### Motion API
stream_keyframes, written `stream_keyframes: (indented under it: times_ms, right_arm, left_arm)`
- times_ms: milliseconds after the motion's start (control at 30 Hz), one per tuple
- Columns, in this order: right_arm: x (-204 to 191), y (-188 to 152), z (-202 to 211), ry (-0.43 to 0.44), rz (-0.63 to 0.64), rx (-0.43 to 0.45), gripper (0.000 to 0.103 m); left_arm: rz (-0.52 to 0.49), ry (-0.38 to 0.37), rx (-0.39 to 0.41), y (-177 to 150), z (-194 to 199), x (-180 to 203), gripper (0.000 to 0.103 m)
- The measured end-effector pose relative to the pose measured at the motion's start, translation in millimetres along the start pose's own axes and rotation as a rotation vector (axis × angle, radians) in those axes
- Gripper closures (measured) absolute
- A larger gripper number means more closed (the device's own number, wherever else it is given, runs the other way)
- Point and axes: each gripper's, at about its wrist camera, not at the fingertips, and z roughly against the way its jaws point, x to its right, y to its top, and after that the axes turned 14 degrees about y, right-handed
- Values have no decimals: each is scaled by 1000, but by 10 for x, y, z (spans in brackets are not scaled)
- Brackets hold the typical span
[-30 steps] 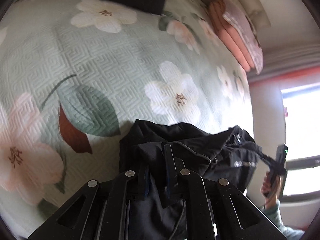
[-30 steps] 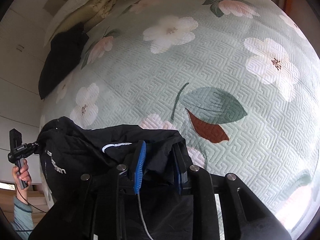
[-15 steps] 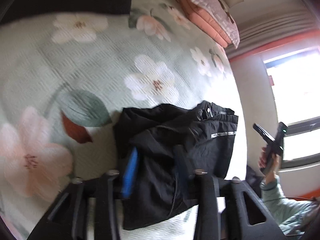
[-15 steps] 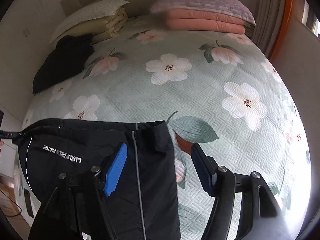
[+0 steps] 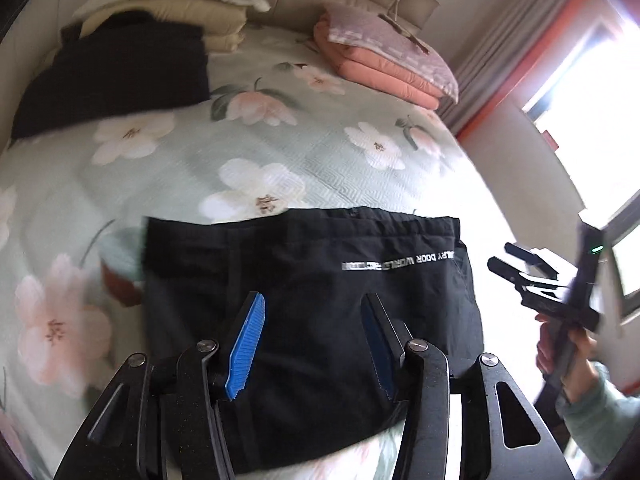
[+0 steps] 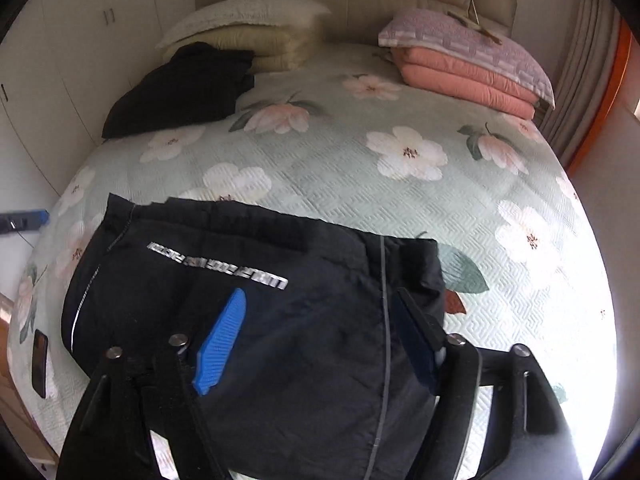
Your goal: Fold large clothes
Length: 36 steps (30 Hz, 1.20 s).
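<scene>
Black trousers (image 6: 280, 320), folded into a broad rectangle, are lying flat on the near part of the floral bedspread (image 6: 360, 184), with the silver lettering facing up. The left gripper (image 5: 312, 344) is hanging above them with its blue-padded jaws apart and nothing between the pads; it is grasping nothing. The right gripper (image 6: 320, 336) is also hanging over the trousers, near their right edge; its jaws are opening and the fabric is lying free below them, not pinched. In the left wrist view the right gripper (image 5: 516, 264) is showing at the right side, carried by a hand (image 5: 560, 352) in a pale green sleeve. At the far end of the bed, cream pillows (image 6: 248, 28), a dark garment (image 6: 184, 88) and pink folded blankets (image 6: 468, 80) are resting. A phone (image 6: 40, 362) is lying at the near left edge.
</scene>
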Motion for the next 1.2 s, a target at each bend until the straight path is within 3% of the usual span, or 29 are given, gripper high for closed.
stream_keyframes:
  times_ms: [100, 200, 267, 300, 400, 433, 633, 800, 867, 933, 1067, 1200]
  right_arm:
    - [-90, -96, -209, -19, -1, -14, 19]
    - [-124, -185, -547, -13, 4, -52, 19]
    - [-108, -246, -881, -1, -9, -99, 19]
    - [-61, -271, -1057, -8, -29, -131, 19]
    - [134, -316, -1527, -11, -104, -209, 4]
    - [184, -313, -1619, -9, -114, -221, 0]
    - [296, -305, -1884, 7, -110, -245, 0]
    - [399, -273, -1741, 52, -133, -227, 0]
    - [434, -248, -1465, 58, -143, -175, 8]
    - [427, -241, -1137, 54, -138, -109, 9]
    - [248, -294, -520, 79, -50, -16, 9]
    - [-68, -371, -425, 135, 51, -30, 9]
  left_arm:
    - [-28, 105, 14, -150, -246, 449, 51]
    - [-30, 105, -52, -278, -604, 655, 51]
    - [-2, 142, -106, -350, -906, 629, 51]
    - [4, 152, -95, -361, -979, 618, 51]
    - [52, 133, -98, -369, -1203, 456, 51]
    - [67, 131, -92, -366, -1257, 396, 52]
    - [72, 164, -81, -320, -1543, 243, 51]
    - [92, 103, -85, -324, -1383, 210, 51]
    - [76, 111, -46, -330, -1157, 203, 51]
    - [53, 140, -10, -353, -934, 188, 51]
    - [8, 121, 26, -492, -512, 215, 51]
    - [-35, 136, -3, -712, -429, 323, 51]
